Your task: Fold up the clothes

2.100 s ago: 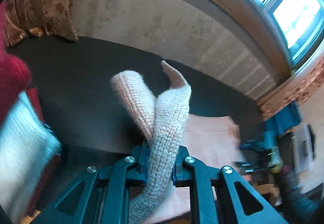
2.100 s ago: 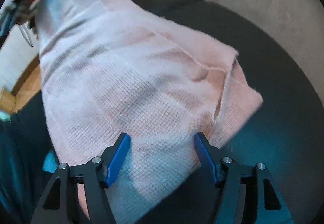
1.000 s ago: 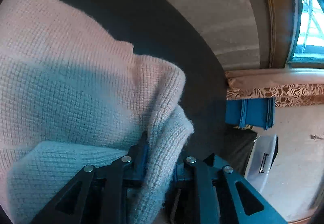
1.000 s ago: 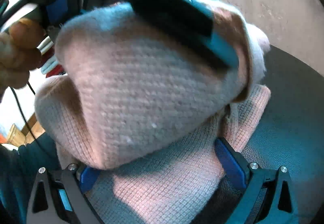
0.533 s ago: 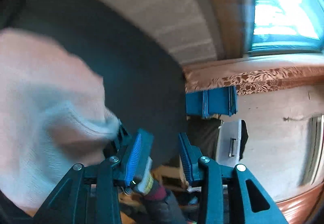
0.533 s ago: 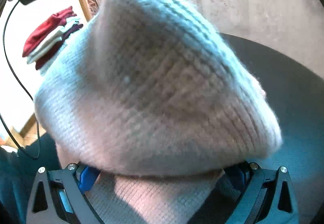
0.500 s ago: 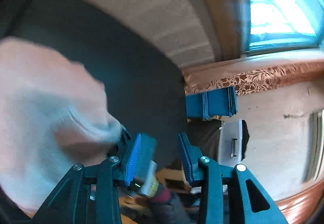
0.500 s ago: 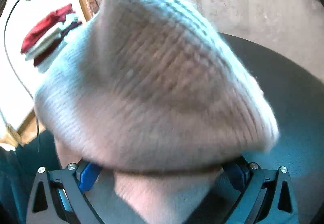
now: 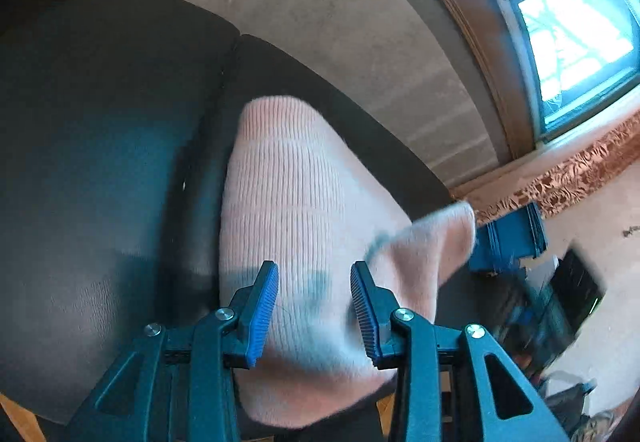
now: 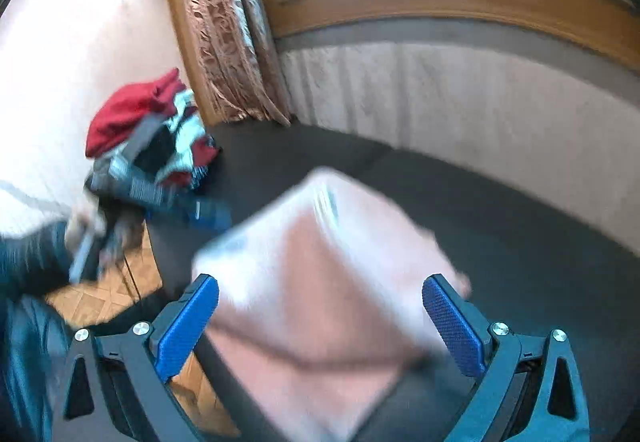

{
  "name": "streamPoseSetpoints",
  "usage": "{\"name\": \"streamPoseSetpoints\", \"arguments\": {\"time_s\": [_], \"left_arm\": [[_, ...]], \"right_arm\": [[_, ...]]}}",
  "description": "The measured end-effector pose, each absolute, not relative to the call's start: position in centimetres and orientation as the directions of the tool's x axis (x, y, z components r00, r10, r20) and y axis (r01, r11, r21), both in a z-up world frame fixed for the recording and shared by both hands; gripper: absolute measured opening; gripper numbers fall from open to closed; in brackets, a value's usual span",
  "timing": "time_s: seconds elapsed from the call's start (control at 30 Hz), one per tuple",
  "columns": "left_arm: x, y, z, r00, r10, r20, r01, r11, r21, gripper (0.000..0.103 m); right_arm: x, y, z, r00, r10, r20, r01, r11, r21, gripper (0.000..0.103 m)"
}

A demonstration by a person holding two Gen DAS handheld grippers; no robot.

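A pale pink knitted sweater [image 9: 292, 210] lies folded into a compact bundle on the dark sofa seat [image 9: 100, 122]. One corner [image 9: 440, 234] of it sticks up at the right. My left gripper [image 9: 314, 306] hovers open just over its near edge, with nothing between the blue pads. In the right wrist view the same sweater [image 10: 320, 282] looks blurred, a squarish folded shape on the dark seat [image 10: 520, 242]. My right gripper [image 10: 320, 326] stands wide open over its near part, holding nothing.
A pile of red, white and dark clothes [image 10: 148, 138] sits at the sofa's left end by a patterned curtain [image 10: 224, 34]. A pale sofa back [image 10: 480, 102] and a window [image 9: 560, 10] lie beyond. Wooden floor [image 10: 108, 294] and a dark sleeve [image 10: 28, 266] show at left.
Both grippers have let go of the sweater and pulled back from it. The raised knit that filled both views now lies folded on the seat.
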State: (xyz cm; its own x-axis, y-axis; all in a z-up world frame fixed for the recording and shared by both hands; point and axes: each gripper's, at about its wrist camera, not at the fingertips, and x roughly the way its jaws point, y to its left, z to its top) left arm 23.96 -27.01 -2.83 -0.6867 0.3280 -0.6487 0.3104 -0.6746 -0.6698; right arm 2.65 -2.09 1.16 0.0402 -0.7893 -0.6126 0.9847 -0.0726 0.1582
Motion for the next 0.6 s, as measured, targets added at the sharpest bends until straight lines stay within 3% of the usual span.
{"name": "streamPoseSetpoints", "arguments": {"time_s": [0.1, 0.13, 0.17, 0.2, 0.27, 0.43, 0.6], "left_arm": [[24.6, -26.3, -2.7, -0.692, 0.334, -0.64, 0.291, -0.682, -0.671, 0.037], [24.7, -26.1, -2.8, -0.694, 0.336, -0.637, 0.284, -0.686, -0.67, 0.037], [24.8, -25.9, -2.8, -0.695, 0.337, -0.635, 0.276, -0.69, -0.669, 0.037], [24.9, -25.7, -2.9, -0.696, 0.341, -0.632, 0.267, -0.695, -0.668, 0.037], [25.3, -25.5, -3.2, -0.699, 0.352, -0.622, 0.24, -0.704, -0.668, 0.037], [25.8, -25.6, -3.6, -0.711, 0.415, -0.568, 0.151, -0.699, -0.699, 0.037], [24.7, -24.4, -3.6, -0.696, 0.482, -0.532, 0.07, -0.692, -0.718, 0.037]], "right_arm": [[1.5, -5.6, 0.2, 0.063, -0.708, -0.703, 0.983, -0.077, 0.166, 0.096], [0.9, -6.6, -0.4, 0.062, -0.662, -0.747, 0.982, -0.095, 0.165, 0.068], [0.6, -7.4, -1.3, 0.072, -0.612, -0.788, 0.98, -0.104, 0.171, 0.02], [0.5, -8.2, -2.2, 0.081, -0.563, -0.822, 0.978, -0.113, 0.173, 0.011], [2.0, -6.8, -2.5, 0.046, -0.537, -0.842, 0.986, -0.109, 0.124, 0.013], [2.6, 4.0, -0.4, 0.011, -0.58, -0.814, 0.966, -0.203, 0.158, 0.012], [1.8, 10.9, -5.3, 0.037, -0.542, -0.84, 0.881, -0.379, 0.284, 0.012]]}}
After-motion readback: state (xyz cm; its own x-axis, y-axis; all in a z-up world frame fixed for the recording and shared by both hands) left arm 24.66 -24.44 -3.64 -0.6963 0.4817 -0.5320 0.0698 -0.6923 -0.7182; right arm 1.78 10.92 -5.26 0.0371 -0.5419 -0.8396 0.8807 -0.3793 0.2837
